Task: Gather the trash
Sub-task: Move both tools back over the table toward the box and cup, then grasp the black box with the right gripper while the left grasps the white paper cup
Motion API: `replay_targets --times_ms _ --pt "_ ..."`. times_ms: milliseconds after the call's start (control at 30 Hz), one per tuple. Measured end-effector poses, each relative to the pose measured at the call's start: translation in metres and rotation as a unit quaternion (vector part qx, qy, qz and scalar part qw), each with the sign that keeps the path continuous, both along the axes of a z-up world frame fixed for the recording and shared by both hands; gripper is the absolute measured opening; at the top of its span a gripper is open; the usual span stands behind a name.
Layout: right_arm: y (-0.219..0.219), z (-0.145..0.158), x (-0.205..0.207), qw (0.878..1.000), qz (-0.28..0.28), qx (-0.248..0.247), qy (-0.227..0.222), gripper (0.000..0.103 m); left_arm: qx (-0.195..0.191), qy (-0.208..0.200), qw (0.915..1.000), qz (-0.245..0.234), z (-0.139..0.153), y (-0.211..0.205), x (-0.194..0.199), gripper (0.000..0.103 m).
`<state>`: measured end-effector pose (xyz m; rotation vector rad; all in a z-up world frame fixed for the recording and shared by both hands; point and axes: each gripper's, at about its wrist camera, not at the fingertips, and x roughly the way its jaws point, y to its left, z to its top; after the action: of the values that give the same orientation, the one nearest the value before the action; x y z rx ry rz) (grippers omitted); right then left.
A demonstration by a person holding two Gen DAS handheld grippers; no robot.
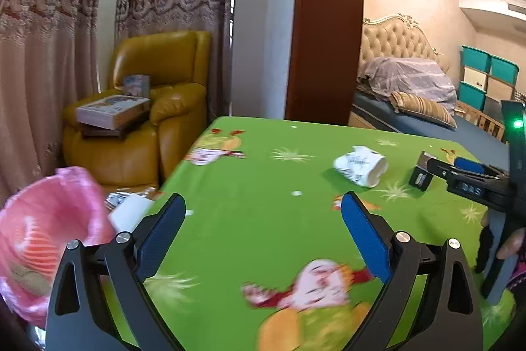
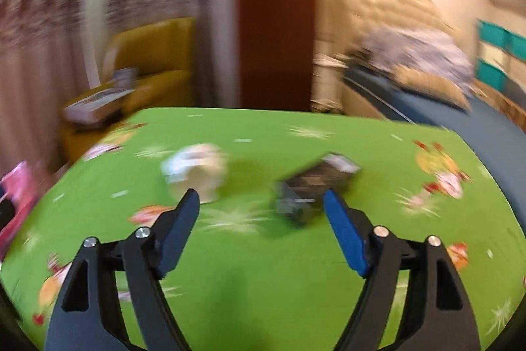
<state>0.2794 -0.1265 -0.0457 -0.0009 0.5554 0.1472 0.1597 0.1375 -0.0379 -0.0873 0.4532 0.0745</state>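
Note:
A crumpled white paper cup (image 1: 361,166) lies on its side on the green cartoon tablecloth (image 1: 263,219). A small black box (image 1: 420,175) lies to its right. In the blurred right wrist view the cup (image 2: 195,170) and the black box (image 2: 312,186) lie just beyond the fingertips. My left gripper (image 1: 263,203) is open and empty above the near part of the table. My right gripper (image 2: 261,196) is open and empty; it also shows in the left wrist view (image 1: 460,173), beside the box. A pink trash bag (image 1: 39,236) hangs open off the table's left edge.
A yellow leather armchair (image 1: 141,120) with boxes and books stands beyond the table's left side. A brown door (image 1: 325,22) and a bed (image 1: 427,107) lie behind the table. Some white and foil items (image 1: 128,206) sit near the bag.

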Motion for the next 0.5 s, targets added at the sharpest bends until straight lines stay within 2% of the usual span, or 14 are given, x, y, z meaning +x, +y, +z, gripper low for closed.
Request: replay_targets --times_ms 200,333,433,500 --pt "-0.020 -0.021 0.050 0.995 -0.079 0.027 0.053 0.077 0.001 0.005 1.0000 -0.006 -0.003 -0.029 0.033 0.089" --pt "-0.002 -0.026 0.078 0.992 -0.101 -0.013 0.071 0.082 -0.005 0.007 1.0000 -0.002 -0.001 -0.028 0.045 0.089" --pt "0.009 -0.035 0.101 0.984 -0.126 -0.046 0.117 0.082 -0.004 0.009 0.9999 0.001 -0.001 -0.028 0.049 0.089" --pt "0.003 -0.039 0.103 0.983 -0.129 -0.035 0.127 0.081 -0.005 0.016 0.9999 -0.001 -0.004 -0.030 0.054 0.089"
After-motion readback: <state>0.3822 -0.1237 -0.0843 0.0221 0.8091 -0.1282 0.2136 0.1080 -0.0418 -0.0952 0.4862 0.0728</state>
